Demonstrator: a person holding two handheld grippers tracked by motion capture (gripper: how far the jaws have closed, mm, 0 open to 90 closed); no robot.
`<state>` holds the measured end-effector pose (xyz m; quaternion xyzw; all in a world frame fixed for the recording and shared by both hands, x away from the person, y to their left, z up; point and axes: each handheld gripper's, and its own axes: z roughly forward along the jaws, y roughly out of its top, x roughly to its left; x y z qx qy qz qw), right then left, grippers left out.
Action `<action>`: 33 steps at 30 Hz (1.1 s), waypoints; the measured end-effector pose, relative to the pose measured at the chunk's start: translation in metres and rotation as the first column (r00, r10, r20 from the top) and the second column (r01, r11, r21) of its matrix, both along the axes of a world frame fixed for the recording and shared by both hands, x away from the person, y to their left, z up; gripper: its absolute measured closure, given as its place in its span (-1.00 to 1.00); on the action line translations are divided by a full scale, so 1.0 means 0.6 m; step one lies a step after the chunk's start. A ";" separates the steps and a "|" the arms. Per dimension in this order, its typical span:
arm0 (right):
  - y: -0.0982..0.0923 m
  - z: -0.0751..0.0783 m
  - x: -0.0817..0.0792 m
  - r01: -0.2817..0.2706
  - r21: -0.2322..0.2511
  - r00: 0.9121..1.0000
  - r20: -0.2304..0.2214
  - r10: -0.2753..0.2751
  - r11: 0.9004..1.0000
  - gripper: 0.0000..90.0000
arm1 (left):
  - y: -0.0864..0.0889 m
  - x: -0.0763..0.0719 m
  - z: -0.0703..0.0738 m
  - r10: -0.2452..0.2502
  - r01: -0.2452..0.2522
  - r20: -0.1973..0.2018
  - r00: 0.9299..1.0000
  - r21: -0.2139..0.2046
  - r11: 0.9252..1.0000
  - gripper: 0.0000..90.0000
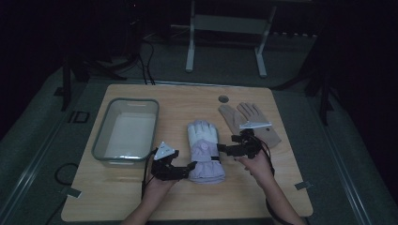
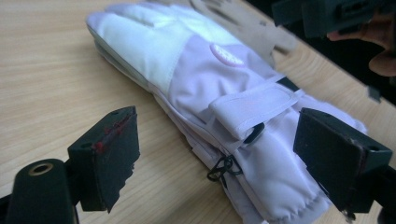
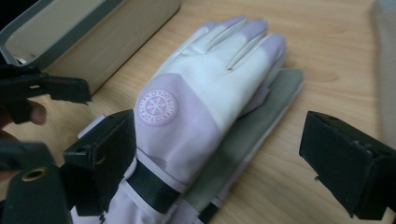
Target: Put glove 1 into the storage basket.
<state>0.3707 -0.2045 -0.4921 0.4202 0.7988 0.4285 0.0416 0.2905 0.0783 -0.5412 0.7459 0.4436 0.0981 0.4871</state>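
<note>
The padded lilac-and-white ski glove [image 1: 204, 151] lies mid-table, apparently stacked on its mate, long axis running away from the person, cuff nearest. The left gripper [image 1: 187, 168] flanks the cuff and the right gripper [image 1: 224, 149] the wrist strap — both agape, gripping nothing. Around them: the pale wooden table [image 1: 141, 197], a grey-rimmed plastic tub [image 1: 126, 132] left, a tan knit glove [image 1: 244, 117] right — dim room.

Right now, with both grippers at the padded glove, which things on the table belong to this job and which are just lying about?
In play:
- lilac and white padded ski glove pair, stacked
- left gripper, jaws open at the cuff
- right gripper, jaws open by the strap

Probably lying about:
- tan knitted glove, flat on the table
- grey-rimmed plastic tub, possibly the destination; I cannot tell
</note>
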 end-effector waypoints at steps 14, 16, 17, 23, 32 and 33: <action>0.018 -0.079 0.020 0.038 -0.040 0.977 -0.206 -0.046 0.998 -0.08 | -0.031 0.011 -0.041 -0.049 0.050 -0.212 0.976 -0.001 0.999 -0.57; 0.019 -0.085 0.023 0.041 -0.046 0.969 -0.240 -0.051 0.998 -0.04 | -0.033 0.012 -0.044 -0.056 0.056 -0.217 0.975 -0.003 0.998 -0.48; 0.020 -0.089 0.025 0.034 -0.043 0.964 -0.264 -0.045 0.998 -0.01 | -0.033 0.012 -0.047 -0.067 0.066 -0.225 0.972 -0.014 0.998 -0.44; 0.023 -0.090 0.025 -0.009 -0.028 0.959 -0.283 0.001 1.000 0.46 | -0.031 0.016 -0.051 -0.139 0.125 -0.249 0.959 -0.069 0.990 0.17; 0.033 -0.073 0.009 0.006 -0.073 0.976 -0.217 -0.021 0.997 0.68 | -0.031 0.011 -0.042 -0.149 0.139 -0.221 0.964 -0.060 0.988 0.56; 0.033 -0.070 0.008 0.009 -0.075 0.977 -0.213 -0.025 0.997 0.68 | -0.030 0.010 -0.042 -0.146 0.135 -0.222 0.964 -0.064 0.989 0.58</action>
